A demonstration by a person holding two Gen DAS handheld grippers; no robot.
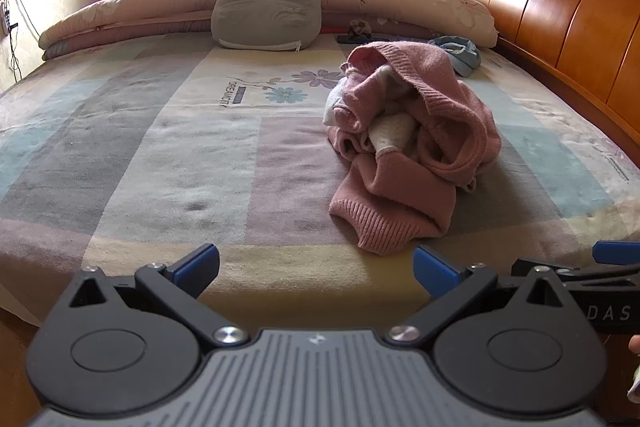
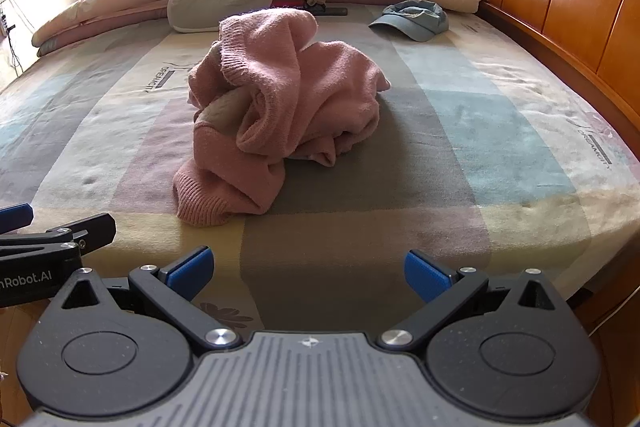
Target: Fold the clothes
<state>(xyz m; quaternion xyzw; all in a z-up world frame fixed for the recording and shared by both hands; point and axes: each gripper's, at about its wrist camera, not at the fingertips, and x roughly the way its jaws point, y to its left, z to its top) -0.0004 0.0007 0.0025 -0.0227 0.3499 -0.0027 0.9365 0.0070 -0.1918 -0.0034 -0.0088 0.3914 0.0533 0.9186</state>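
With my left gripper and right gripper both spread and empty at the bed edge, the crumpled pink sweater lies mid-bed, awaiting spreading flat first.

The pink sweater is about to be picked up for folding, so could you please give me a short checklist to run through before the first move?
1. Left gripper open and holding nothing: ok.
2. Right gripper open and holding nothing: ok.
3. Pink sweater within view of both cameras, ahead of the fingers: ok.
4. Sweater laid flat and ready to fold: not ok; it sits in a crumpled heap with a ribbed hem nearest the grippers.
5. Bed surface around the heap free for spreading: ok; the blue cap and grey cushion lie farther back.
6. Only one garment in the heap: cannot tell; pale fabric shows inside the folds.
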